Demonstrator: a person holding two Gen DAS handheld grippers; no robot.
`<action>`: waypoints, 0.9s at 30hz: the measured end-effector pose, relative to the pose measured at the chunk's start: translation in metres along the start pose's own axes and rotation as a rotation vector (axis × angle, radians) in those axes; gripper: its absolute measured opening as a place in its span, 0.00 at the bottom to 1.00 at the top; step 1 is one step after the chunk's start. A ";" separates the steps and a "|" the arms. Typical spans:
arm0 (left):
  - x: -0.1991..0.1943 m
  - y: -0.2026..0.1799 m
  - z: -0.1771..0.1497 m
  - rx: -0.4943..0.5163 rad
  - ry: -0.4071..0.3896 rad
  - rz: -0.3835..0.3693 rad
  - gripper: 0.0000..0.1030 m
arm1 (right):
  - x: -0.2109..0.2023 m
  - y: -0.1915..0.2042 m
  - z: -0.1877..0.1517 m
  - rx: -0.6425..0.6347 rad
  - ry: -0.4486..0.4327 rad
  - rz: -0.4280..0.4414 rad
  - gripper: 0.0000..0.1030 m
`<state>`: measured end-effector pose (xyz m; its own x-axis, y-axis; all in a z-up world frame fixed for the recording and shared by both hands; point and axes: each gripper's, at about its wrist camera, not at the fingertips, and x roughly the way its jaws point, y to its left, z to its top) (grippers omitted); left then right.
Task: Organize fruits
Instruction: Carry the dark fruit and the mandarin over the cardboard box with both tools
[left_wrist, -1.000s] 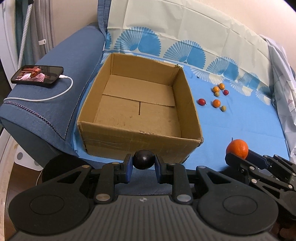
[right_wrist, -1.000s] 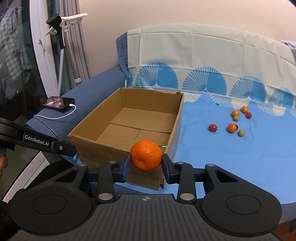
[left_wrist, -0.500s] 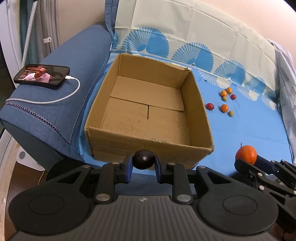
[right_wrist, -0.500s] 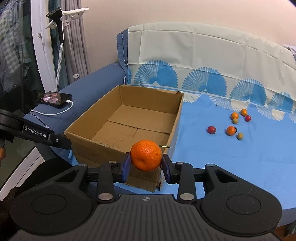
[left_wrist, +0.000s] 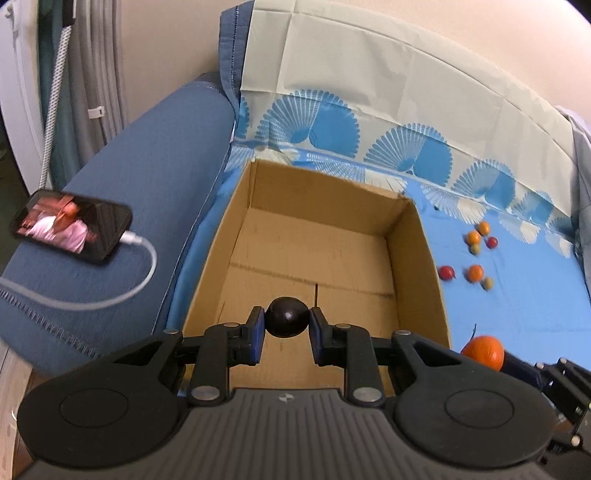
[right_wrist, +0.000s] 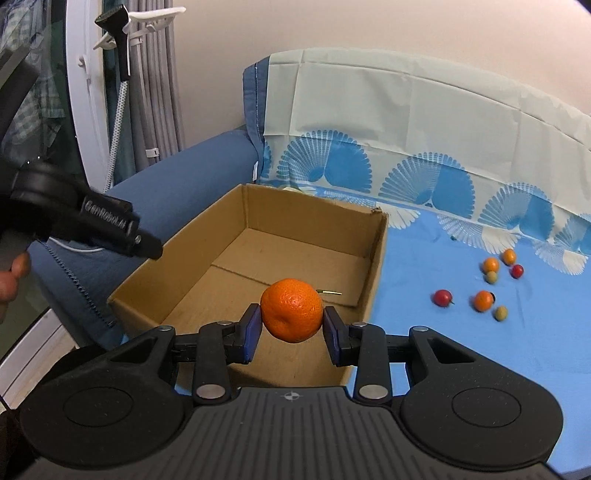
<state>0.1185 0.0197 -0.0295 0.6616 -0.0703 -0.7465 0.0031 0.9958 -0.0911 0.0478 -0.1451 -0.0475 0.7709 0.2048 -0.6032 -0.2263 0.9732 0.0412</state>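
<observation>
My left gripper (left_wrist: 287, 325) is shut on a dark round plum (left_wrist: 287, 318) and holds it above the near edge of an open cardboard box (left_wrist: 421, 236). My right gripper (right_wrist: 291, 325) is shut on an orange mandarin (right_wrist: 291, 309) over the near right part of the same box (right_wrist: 376, 266). The mandarin also shows in the left wrist view (left_wrist: 484, 350), low at the right of the box. The box looks empty inside. Several small red, orange and green fruits (right_wrist: 484, 300) lie on the blue cloth to the right of the box.
The box stands on a blue patterned cloth (right_wrist: 424, 332) over a blue sofa. A phone (left_wrist: 70, 226) with a white cable lies on the sofa arm at the left. The left gripper's body (right_wrist: 92, 221) reaches in at the box's left side.
Both grippers have moved forward, from in front of the box to over its near part, each still holding its fruit.
</observation>
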 end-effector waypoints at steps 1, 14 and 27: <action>0.007 -0.001 0.004 0.005 0.005 0.004 0.27 | 0.007 0.000 0.002 -0.001 0.005 -0.002 0.37; 0.111 -0.010 0.003 0.068 0.148 0.034 0.27 | 0.094 -0.003 0.002 -0.031 0.124 0.013 0.37; 0.162 -0.010 -0.014 0.116 0.250 0.073 0.27 | 0.134 -0.002 -0.016 -0.072 0.219 0.017 0.37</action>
<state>0.2146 -0.0027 -0.1587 0.4582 0.0037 -0.8889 0.0578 0.9978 0.0339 0.1417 -0.1213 -0.1411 0.6208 0.1862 -0.7616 -0.2860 0.9582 0.0012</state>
